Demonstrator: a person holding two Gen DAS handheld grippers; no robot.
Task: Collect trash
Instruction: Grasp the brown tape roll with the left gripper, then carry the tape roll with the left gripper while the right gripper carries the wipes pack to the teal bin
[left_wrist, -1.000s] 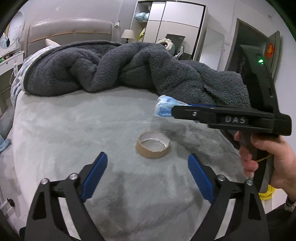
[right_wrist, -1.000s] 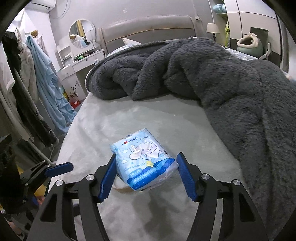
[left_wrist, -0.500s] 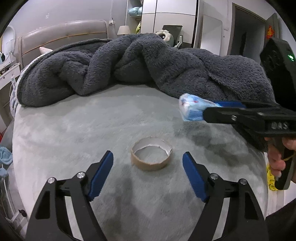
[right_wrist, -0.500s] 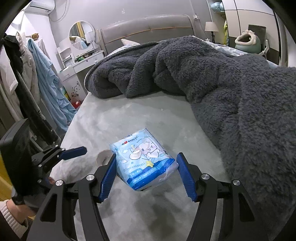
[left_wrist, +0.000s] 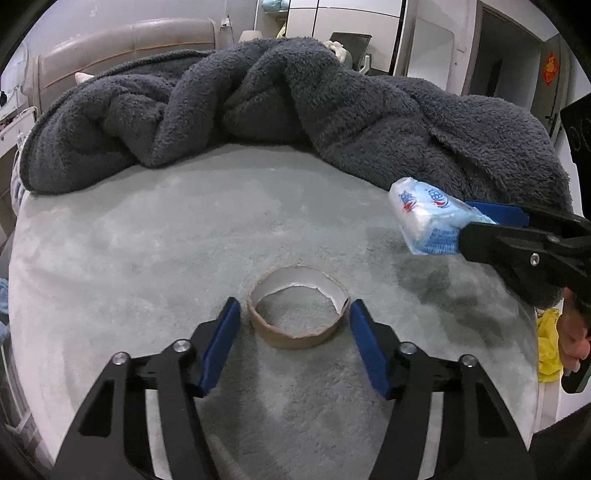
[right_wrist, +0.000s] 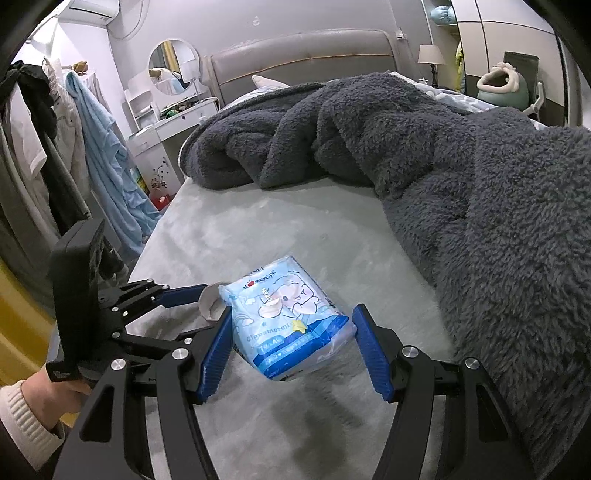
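Grey plush bedding (left_wrist: 155, 258) spreads wide ahead of me, hemmed at the far side and right by a heaped dark fleece blanket (left_wrist: 295, 110); its left edge drops toward hanging clothes (right_wrist: 74, 147). My left gripper (left_wrist: 291, 321) stands open, blue pads just beside either side of a cardboard tape core (left_wrist: 297, 321) lying flat on the bedding, with nothing inside its ring. My right gripper (right_wrist: 291, 332) is clamped on a blue tissue pack (right_wrist: 288, 321), held above the bedding.
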